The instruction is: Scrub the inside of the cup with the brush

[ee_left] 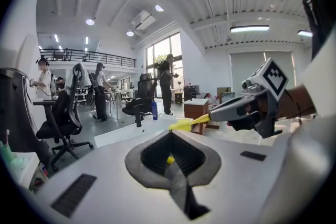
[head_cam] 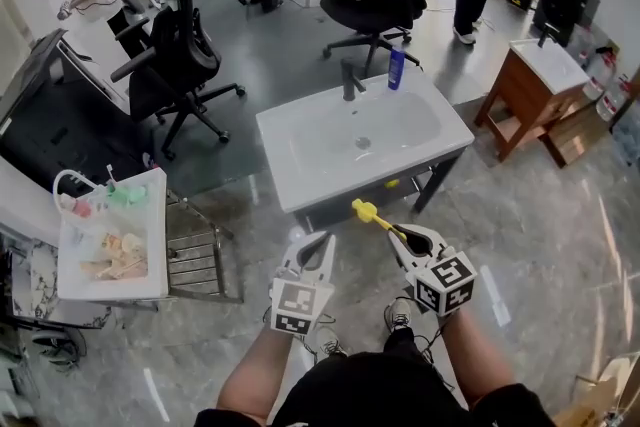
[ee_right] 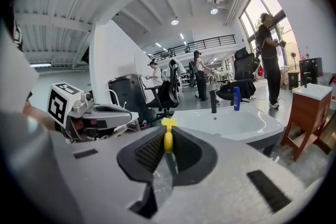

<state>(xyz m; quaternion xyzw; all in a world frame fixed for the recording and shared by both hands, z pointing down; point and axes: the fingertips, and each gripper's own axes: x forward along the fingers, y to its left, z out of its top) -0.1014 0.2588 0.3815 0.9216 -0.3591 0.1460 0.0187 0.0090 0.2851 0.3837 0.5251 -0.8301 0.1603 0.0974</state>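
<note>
Standing at the white washbasin (head_cam: 285, 165), near rim just ahead of both tongs.

Right tongs (head_cam: 397, 235): clenched on the handle of the yellow brush (head_cam: 368, 212). In the right gripper view the handle sits pinched upright between the pads, and the head sticks out past the tips. The brush head stops just short of the basin's front edge, lower than the rim.

Left tongs (head_cam: 318, 241): clenched, beside the right pair but apart from them. A small yellow speck shows at the seam in the left gripper view (can't tell what it is).

Back rim of the basin: black faucet (head_cam: 350, 80) and blue bottle (head_cam: 396, 68), well apart from the brush. Bowl bare apart from the drain.

Room to move:
- Left is tight, with a white cart (head_cam: 160, 245) full of small items and a metal rack (head_cam: 195, 255) near the basin's corner.
- A black office chair (head_cam: 180, 55) stands behind that corner.
- Right is freer, with open floor between the basin and the wooden vanity (head_cam: 520, 100).
</note>
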